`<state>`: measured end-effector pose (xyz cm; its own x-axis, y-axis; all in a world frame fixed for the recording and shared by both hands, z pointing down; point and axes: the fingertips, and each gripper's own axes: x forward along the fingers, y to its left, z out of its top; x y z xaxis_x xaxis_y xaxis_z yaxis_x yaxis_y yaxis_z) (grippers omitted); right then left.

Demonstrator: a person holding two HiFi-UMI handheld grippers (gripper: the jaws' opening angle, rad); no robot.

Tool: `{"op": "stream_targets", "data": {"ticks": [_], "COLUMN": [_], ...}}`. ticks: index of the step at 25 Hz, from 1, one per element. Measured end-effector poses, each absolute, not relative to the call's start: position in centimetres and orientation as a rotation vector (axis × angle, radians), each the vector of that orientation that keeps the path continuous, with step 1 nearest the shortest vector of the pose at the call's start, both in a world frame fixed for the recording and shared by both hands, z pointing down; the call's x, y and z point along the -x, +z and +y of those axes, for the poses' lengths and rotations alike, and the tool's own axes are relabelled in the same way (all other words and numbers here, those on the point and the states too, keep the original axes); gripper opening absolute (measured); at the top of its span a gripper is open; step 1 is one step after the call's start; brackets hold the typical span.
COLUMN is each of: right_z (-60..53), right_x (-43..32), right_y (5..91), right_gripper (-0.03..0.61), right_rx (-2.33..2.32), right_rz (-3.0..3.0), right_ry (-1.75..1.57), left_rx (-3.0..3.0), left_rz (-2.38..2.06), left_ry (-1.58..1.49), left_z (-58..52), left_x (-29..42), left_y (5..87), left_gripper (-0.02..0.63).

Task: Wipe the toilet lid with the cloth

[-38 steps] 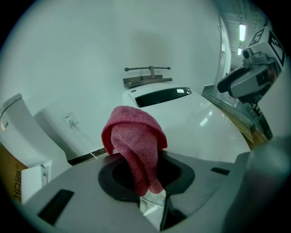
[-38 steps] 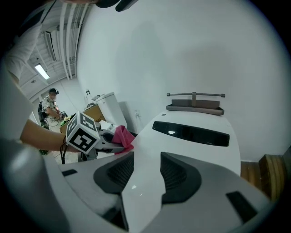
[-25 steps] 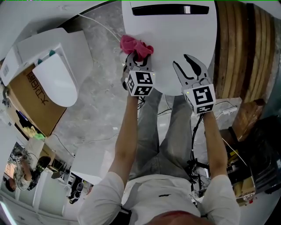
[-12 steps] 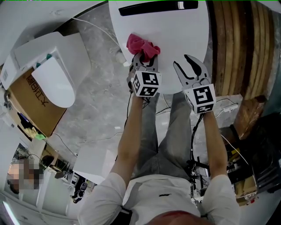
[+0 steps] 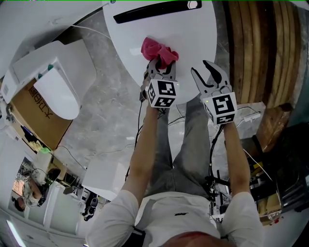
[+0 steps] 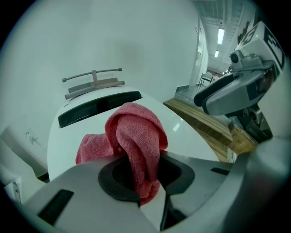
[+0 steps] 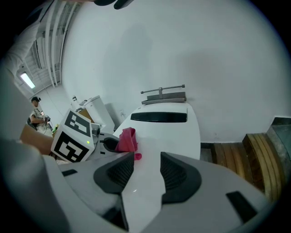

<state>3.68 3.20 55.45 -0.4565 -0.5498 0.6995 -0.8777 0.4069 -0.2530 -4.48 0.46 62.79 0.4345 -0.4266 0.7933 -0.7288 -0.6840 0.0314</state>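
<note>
Toilet lid (image 5: 193,38): glossy smooth white, rounded oval, dark slot (image 5: 154,9) at its far end. Left hand-held gripper (image 5: 162,67) over the lid's left part, jaws clamped on the pink terry cloth (image 5: 155,48), bunched and resting on the lid. Right hand-held gripper (image 5: 199,68) over the lid's near edge, ribbed dark pads (image 7: 116,170) apart, empty.

Grey marble floor (image 5: 108,108), wooden slats (image 5: 251,53), cardboard box (image 5: 29,116)
</note>
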Motion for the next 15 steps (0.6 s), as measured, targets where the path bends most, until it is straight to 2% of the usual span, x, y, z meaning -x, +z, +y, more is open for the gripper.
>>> {"op": "stream_targets", "data": {"ticks": [15], "right_z": [4.0], "right_x": [-12.6], "right_y": [56.3], "right_gripper": [0.192], "right_rx": [-1.299], "right_rz": [-2.107], "right_ry": [0.896], "left_rx": [-2.385], "left_rz": [-0.857], "left_ry": [1.16], "left_z": [1.5], "left_x": [-5.4], "left_y": [63.2], "left_gripper": [0.109]}}
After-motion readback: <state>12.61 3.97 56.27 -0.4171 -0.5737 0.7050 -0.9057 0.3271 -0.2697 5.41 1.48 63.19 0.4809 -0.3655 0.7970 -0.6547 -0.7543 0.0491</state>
